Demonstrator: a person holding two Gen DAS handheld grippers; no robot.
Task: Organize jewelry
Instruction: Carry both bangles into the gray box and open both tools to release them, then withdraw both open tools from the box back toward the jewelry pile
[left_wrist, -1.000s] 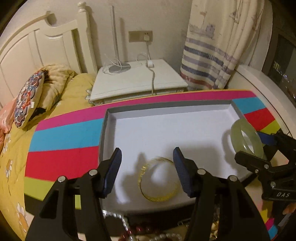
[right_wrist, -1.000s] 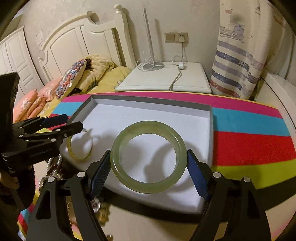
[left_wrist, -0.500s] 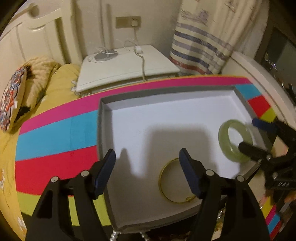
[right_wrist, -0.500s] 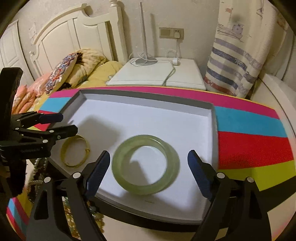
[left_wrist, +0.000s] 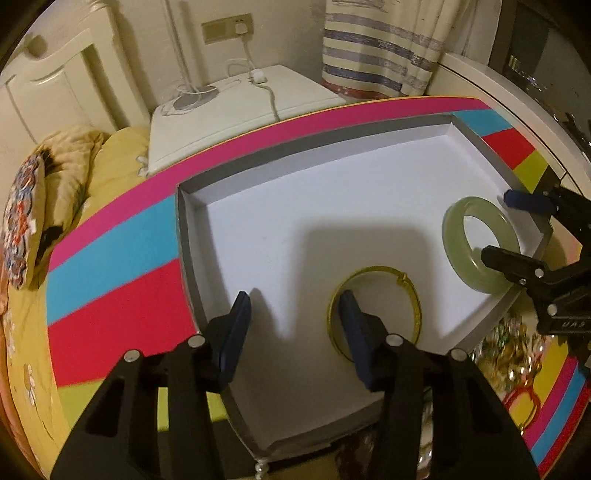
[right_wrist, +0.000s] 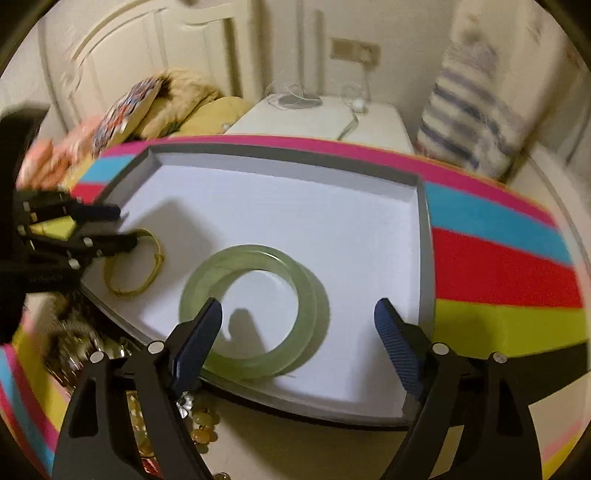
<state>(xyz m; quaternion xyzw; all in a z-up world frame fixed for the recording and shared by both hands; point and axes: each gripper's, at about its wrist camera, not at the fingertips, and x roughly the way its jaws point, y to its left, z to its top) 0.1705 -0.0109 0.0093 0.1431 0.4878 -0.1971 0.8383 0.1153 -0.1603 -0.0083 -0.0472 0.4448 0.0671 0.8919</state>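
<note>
White tray (right_wrist: 424, 240) holds jade bangle (right_wrist: 255, 314), gold bangle (left_wrist: 373, 310) — both hand-held grippers spread.

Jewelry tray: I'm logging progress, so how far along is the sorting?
Done: the gold bangle and the jade bangle lie flat in the white tray. In hand: nothing; the left gripper and right gripper are both open. Left: the heap of beads and chains beside the tray.

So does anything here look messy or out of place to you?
Yes: the tangled jewelry heap on the striped mat, just outside the gray tray. Inside, the jade bangle and gold bangle lie flat and apart. Nothing looks damaged.
</note>
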